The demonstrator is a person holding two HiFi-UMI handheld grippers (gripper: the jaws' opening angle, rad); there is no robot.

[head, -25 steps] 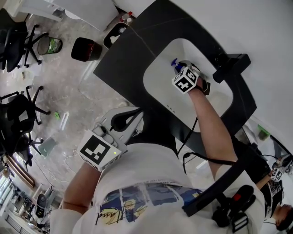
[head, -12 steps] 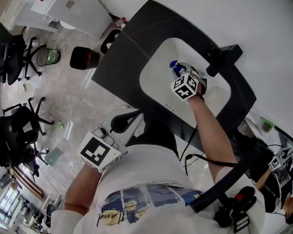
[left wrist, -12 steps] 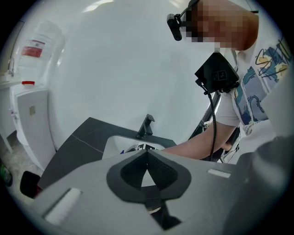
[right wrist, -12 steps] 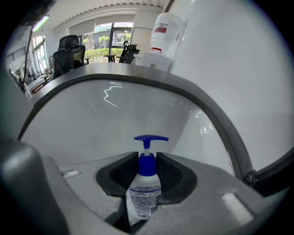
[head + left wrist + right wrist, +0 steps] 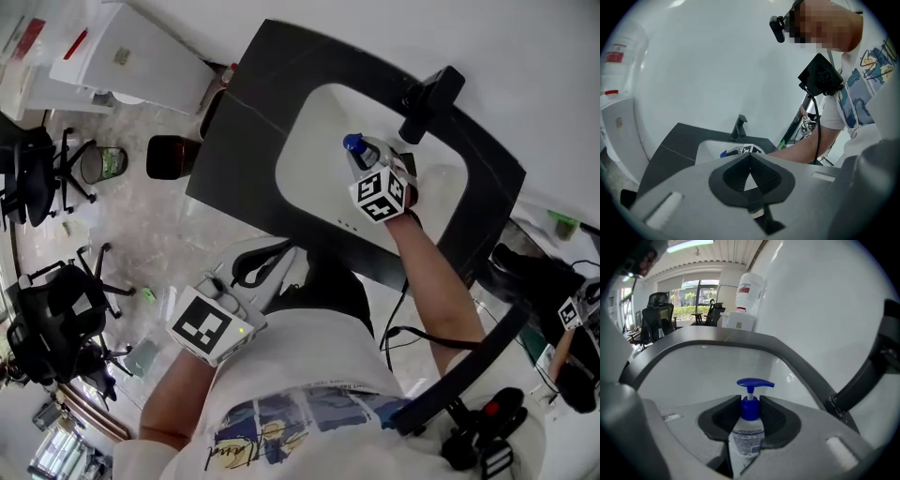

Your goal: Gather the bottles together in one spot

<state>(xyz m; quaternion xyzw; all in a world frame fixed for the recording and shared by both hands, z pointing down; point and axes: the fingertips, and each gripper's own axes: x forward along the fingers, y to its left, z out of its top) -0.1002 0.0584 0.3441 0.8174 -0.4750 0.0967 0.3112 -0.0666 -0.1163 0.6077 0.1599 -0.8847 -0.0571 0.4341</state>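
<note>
Right arm outstretched over the sink [image 5: 305, 173], right gripper [image 5: 750, 414] jaws pinching a pump bottle [image 5: 747, 439]. Left gripper [image 5: 750, 158] sits near the torso, jaws pressed together.

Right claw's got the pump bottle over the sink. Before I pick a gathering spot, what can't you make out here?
- Bottle base: right gripper view, cut off behind the right claw; head view, covered by its marker cube.
- Label print: too small, blurred.
- Sink floor near the faucet: head view, hidden by claw and arm.
- Sink in left gripper view: mostly blocked by the shut left claw.
- Other bottles: none shows in any view.
</note>
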